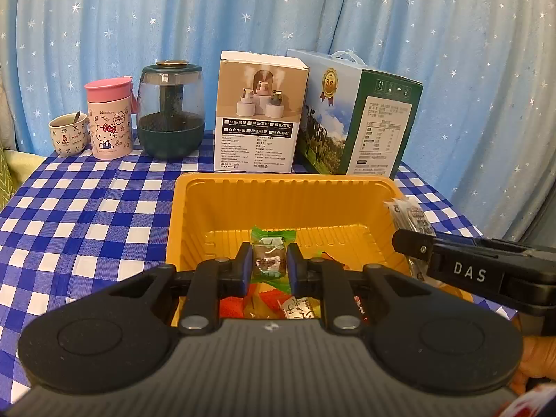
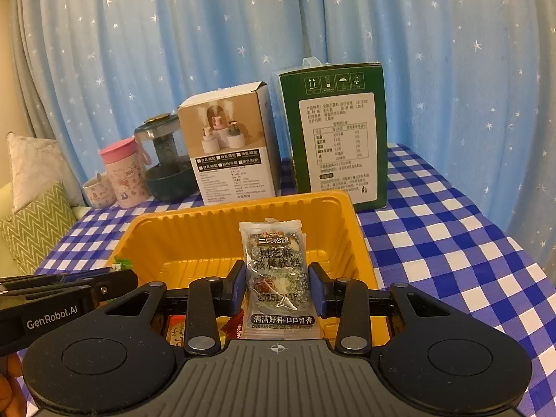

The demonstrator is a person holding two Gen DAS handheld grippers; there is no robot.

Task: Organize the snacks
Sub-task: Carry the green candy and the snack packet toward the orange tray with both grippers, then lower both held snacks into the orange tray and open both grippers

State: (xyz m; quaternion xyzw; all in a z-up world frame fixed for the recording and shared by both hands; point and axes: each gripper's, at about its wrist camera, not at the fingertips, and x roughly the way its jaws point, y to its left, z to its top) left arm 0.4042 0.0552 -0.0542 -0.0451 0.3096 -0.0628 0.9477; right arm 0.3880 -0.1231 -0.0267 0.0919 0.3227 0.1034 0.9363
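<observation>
A blue curtain [image 1: 278, 10] dotted with white stars hangs behind a table under a blue-and-white checked cloth [image 1: 87, 215], and a yellow plastic tray [image 1: 215, 187] sits near the front edge. In the left wrist view, the left gripper [image 1: 269, 264] hangs over the tray's near side, its blue pads pinching a small green-wrapped snack [image 1: 272, 243] with a brown filling. Below it, loose wrapped snacks [image 1: 278, 302] in red, orange and yellow lie in the tray's near end. This view alone shows the full back row: a patterned cup [image 1: 67, 135] with a spoon in it, a pink-lidded mug [image 1: 109, 121], a dark green glass jar [image 1: 170, 114], a white product box [image 1: 259, 114], and a blue-and-green carton [image 1: 358, 121] with a handle. The right gripper enters from the right edge carrying a dark packet, seen only side-on. In the right wrist view, the right gripper [image 2: 279, 285] is closed around that packet, a clear sesame snack bag [image 2: 276, 274] held upright over the tray [image 2: 351, 229], though whether the pads squeeze it firmly or just rest against its sides is hard to judge. Only this view shows the carton's [image 2: 340, 132] printed nutrition panel squarely, a white cushion [image 2: 31, 166] and a green zigzag cushion [image 2: 38, 219] at far left.
</observation>
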